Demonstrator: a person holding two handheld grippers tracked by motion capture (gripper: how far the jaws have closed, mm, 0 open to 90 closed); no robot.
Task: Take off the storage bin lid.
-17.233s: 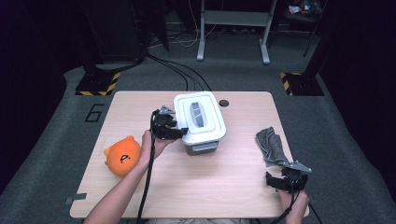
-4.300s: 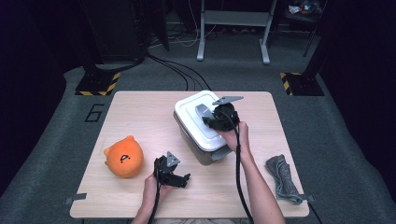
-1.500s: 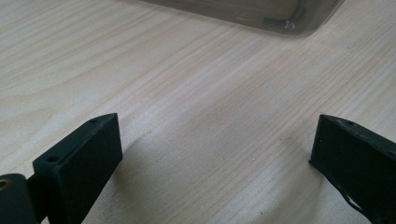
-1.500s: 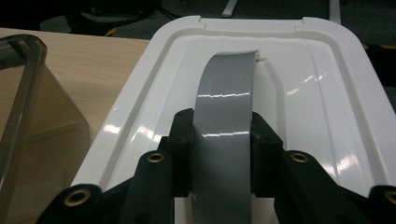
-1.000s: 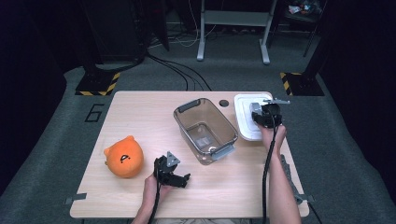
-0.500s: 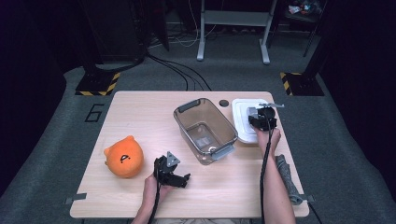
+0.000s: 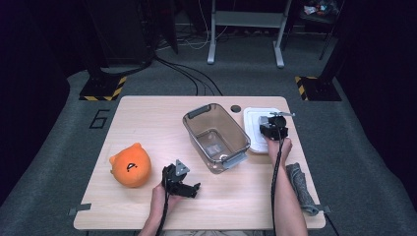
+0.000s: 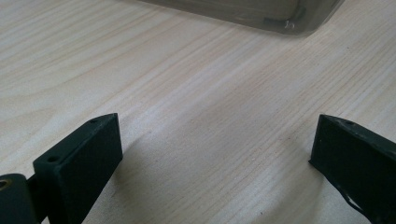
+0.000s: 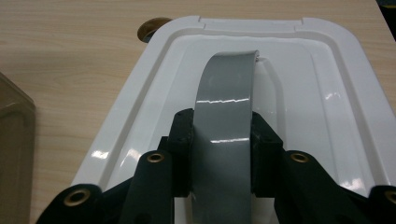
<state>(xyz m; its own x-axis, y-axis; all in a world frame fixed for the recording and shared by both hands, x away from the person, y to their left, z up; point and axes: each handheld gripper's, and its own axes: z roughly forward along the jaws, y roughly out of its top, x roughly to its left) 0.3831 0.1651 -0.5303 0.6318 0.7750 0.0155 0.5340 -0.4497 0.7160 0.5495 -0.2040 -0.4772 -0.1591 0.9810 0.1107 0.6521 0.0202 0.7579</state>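
High view
Table (image 7: 147, 118): light wood, seen from above.
Bin (image 7: 216, 137): clear, uncovered, near table centre, set at a slant; grey latches at far and near ends.
Lid (image 7: 255, 129): white, flat on table just right of bin, near far right corner.
Hole (image 7: 235, 108): small dark round spot in tabletop, between bin and lid at their far ends.
Right gripper (image 7: 273, 127): over lid, arm reaching in from bottom edge.
Left gripper (image 7: 183, 184): low at near edge, left of centre, pointing right (well apart from bin).
Plush toy (image 7: 131, 165): orange, round, on near left of table, just left of left gripper.
Cloth (image 7: 301, 187): grey, crumpled, at near right edge beside right forearm.

Left gripper view
Jaws: wide apart, nothing between them but bare wood.
Bin (image 8: 261, 14): lower wall crossing top of frame, well ahead of jaw tips.

Right gripper view
Right gripper (image 9: 221, 149): jaws closed in on grey handle (image 9: 225, 98) of lid (image 9: 140, 116), one jaw pressed to each side of strap.
Handle: arches up from lid middle (glossy, catching light).
Lid: resting on wood, rim visible all round far end.
Hole (image 9: 152, 25): partly hidden behind far left corner of lid.
Bin (image 9: 14, 154): brownish clear edge at left.
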